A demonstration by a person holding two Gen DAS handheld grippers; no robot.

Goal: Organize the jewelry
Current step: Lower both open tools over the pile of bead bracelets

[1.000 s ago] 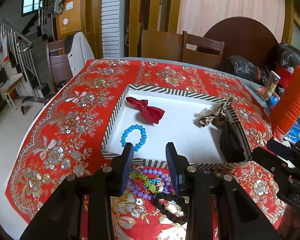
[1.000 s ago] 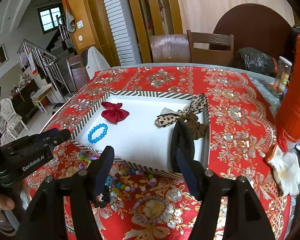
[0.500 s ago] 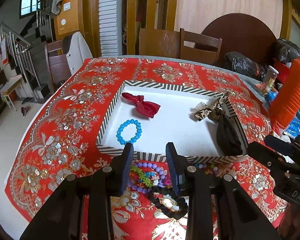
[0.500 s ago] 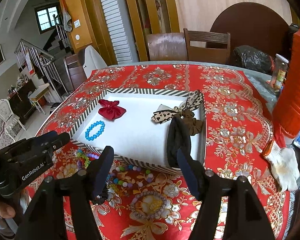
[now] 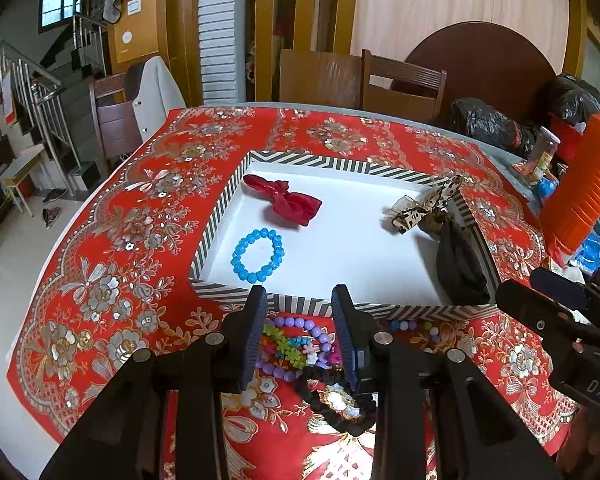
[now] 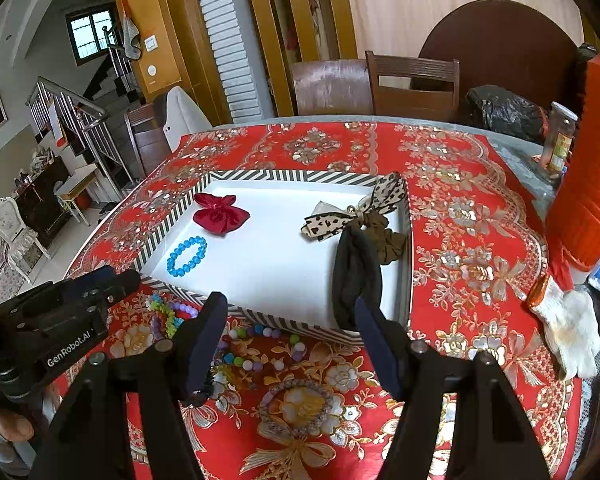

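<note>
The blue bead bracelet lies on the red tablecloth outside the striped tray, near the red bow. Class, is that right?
Not quite. The blue bead bracelet lies inside the striped tray, on its white floor, near the red bow. The left wrist view shows it; the loose bead strands sit outside on the red tablecloth.

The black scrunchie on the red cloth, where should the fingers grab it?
Grab the black scrunchie on its near, bare side, coming straight down from above. It lies flat as an open ring, so one finger can drop into the hole and one outside. Its far side touches the bead pile, under the open left gripper.
</note>
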